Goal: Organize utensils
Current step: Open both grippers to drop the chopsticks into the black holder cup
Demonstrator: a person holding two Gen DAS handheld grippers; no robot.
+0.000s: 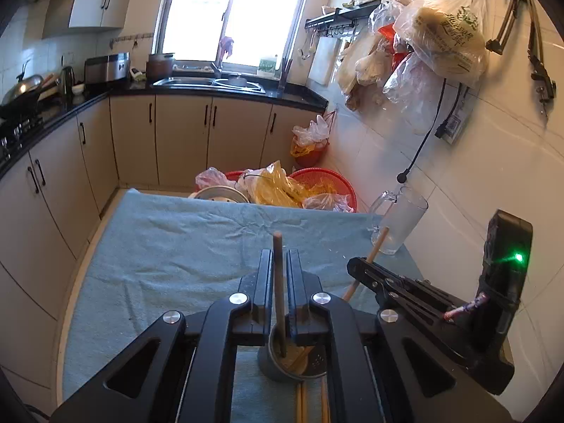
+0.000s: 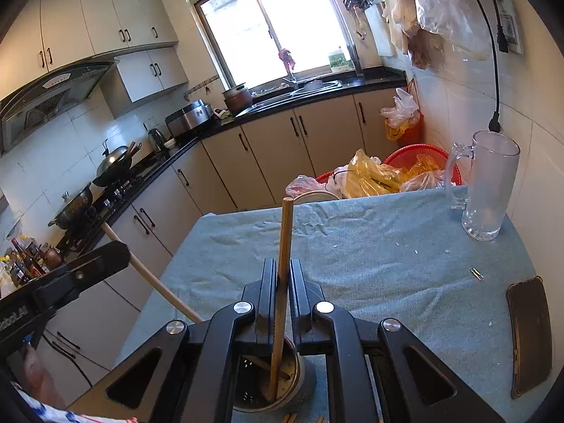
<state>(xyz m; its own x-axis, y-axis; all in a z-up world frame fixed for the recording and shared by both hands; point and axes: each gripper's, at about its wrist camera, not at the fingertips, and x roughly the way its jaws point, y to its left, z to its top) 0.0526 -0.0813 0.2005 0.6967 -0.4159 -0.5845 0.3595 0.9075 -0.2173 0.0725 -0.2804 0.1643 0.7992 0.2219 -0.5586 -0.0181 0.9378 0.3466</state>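
While both hover over the metal holder (image 1: 282, 363), left tongs (image 1: 280, 264) – right tongs (image 2: 283, 275) – each clamp a chopstick (image 1: 278, 282).

Daylight pours through the kitchen window (image 1: 232, 10), which is blown out to white, leaving the room bright and evenly lit with soft shadows, while both fisheye views bend straight lines and darken to black at their rounded corners.

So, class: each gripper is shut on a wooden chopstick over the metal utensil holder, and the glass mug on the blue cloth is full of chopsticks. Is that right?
Not quite. In the right wrist view the glass mug is empty. The rest stands: the left gripper and right gripper each clamp a chopstick above the utensil holder on the blue cloth.
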